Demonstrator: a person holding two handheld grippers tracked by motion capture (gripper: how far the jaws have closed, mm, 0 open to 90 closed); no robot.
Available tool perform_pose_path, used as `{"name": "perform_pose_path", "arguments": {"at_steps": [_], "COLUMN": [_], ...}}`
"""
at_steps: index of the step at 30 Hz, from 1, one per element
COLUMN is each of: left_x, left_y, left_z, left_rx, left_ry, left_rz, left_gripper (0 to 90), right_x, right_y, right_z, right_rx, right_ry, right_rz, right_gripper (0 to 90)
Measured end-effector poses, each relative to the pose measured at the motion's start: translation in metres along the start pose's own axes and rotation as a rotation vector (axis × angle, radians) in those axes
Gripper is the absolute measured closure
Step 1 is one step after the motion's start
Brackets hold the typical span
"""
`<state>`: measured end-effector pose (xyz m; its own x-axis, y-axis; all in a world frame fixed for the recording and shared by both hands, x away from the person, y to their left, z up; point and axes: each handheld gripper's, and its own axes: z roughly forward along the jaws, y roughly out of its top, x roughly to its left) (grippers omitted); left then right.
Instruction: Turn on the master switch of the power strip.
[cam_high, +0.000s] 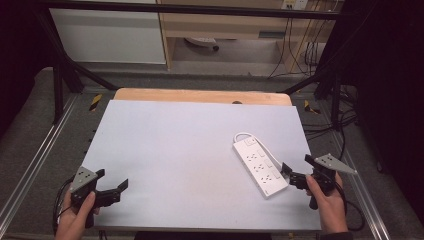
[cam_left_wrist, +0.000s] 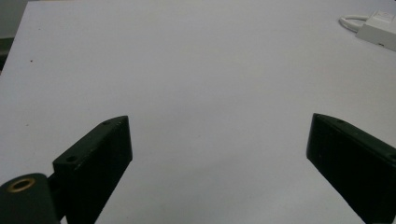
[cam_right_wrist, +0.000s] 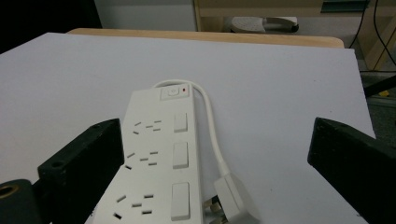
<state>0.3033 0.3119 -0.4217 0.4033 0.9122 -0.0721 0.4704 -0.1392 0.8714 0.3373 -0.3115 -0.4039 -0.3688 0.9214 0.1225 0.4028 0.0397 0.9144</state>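
The person's left hand (cam_high: 75, 216) comes in at the bottom left corner, fingers wrapped round the handle of the left black two-jaw gripper (cam_high: 113, 185), whose jaws stand wide apart and point right. The person's right hand (cam_high: 327, 200) enters at the bottom right, holding the right black two-jaw gripper (cam_high: 297, 168) upright; its jaws also gape wide, pointing left.

My right gripper (cam_right_wrist: 219, 163) has its jaws wide apart over a white power strip (cam_right_wrist: 156, 158) lying flat on the pale table (cam_right_wrist: 280, 84), its plug (cam_right_wrist: 233, 198) and cord (cam_right_wrist: 212, 126) alongside.
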Motion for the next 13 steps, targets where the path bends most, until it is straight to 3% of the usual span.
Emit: {"name": "perform_pose_path", "arguments": {"at_steps": [7,13], "left_x": [0.0,-0.001], "left_y": [0.0,0.001], "left_z": [0.0,0.0], "left_rx": [0.0,0.001], "left_ry": [-0.002,-0.005], "left_rz": [0.002,0.005], "left_gripper": [6.9,6.9], "right_x": [-0.004,-0.007], "right_y": [-0.02,-0.041], "right_z": [-0.004,-0.004], "right_rx": [0.043,0.161], "right_ry": [-0.015,-0.019], "right_rz": [-0.008,-0.009], "right_gripper": [4.2,4.7]}}
